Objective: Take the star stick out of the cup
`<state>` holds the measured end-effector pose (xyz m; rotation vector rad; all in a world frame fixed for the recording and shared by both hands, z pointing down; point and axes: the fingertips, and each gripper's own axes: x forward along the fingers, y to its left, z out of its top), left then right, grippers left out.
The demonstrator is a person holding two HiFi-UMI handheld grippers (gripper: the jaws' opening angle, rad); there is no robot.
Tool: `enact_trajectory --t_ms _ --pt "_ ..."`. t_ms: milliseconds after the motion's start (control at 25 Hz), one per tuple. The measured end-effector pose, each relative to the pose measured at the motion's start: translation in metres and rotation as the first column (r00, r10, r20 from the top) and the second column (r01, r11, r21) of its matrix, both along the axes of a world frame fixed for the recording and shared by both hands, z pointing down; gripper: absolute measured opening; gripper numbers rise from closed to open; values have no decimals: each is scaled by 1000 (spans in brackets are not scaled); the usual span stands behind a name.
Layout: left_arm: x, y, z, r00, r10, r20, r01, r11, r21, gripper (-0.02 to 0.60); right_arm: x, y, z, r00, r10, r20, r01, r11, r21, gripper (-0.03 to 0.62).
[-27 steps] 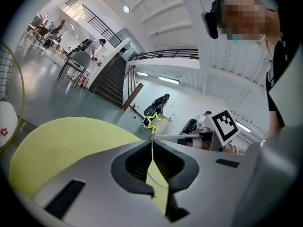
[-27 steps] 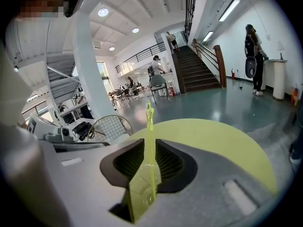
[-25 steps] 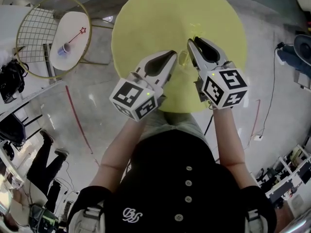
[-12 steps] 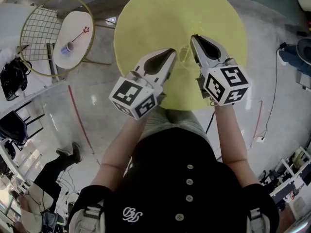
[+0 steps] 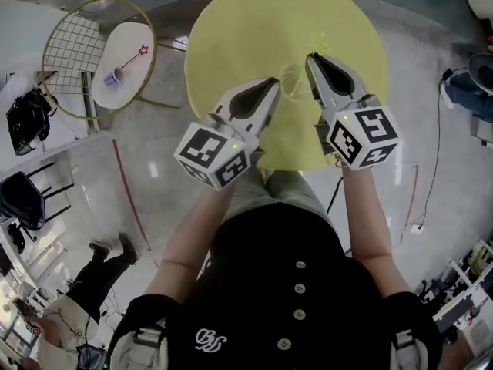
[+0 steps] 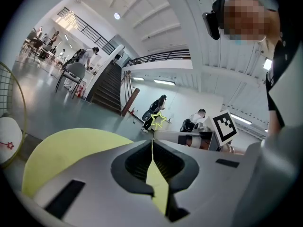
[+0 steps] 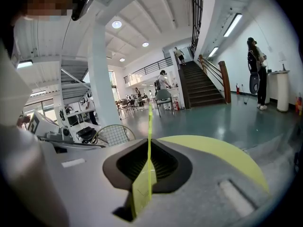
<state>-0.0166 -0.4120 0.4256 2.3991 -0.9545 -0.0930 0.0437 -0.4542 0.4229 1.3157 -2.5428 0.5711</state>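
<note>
A small see-through cup (image 5: pixel 291 84) stands near the middle of the round yellow table (image 5: pixel 246 21). My left gripper (image 5: pixel 272 83) reaches it from the left with jaws shut, apparently pinching the cup's rim. In the left gripper view, a yellow star (image 6: pixel 160 119) tops a thin stick that rises just beyond the left gripper (image 6: pixel 152 143). From the right, my right gripper (image 5: pixel 310 58) has come in. The yellow stick (image 7: pixel 149 126) runs upright between its pads, with the right gripper (image 7: pixel 149 145) shut on it.
A small white side table (image 5: pixel 127 37) at the far left carries a blue cup (image 5: pixel 115 75) and a red star stick (image 5: pixel 142 51), beside a round wire-grid frame (image 5: pixel 73 52). A person (image 5: pixel 100 272) is on the floor at lower left. Cables lie on the floor at the right.
The right gripper's jaws have closed on the yellow stick. The left gripper has held its place at the cup. The person at lower left has shifted.
</note>
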Motion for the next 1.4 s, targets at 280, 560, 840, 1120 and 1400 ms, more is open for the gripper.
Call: enact_trajectory --t_ms 280,560,840,1120,1400 --pt "15 23 -27 1000 -3 6 3 998 58 18 17 21 -39 999 7 40 -12 994 110 17" --pt "25 51 -53 1000 -9 12 8 994 111 18 35 43 -85 997 15 74 -31 973 228 17" --pt "31 76 -74 1000 -17 8 15 987 161 18 45 66 -119 994 20 111 -54 948 313 17" --pt "37 111 -90 999 -24 24 19 977 212 18 60 105 -140 988 12 151 -67 927 369 17" --pt "39 139 -102 1000 -22 19 17 972 233 18 69 139 -150 986 17 165 -80 919 385 17"
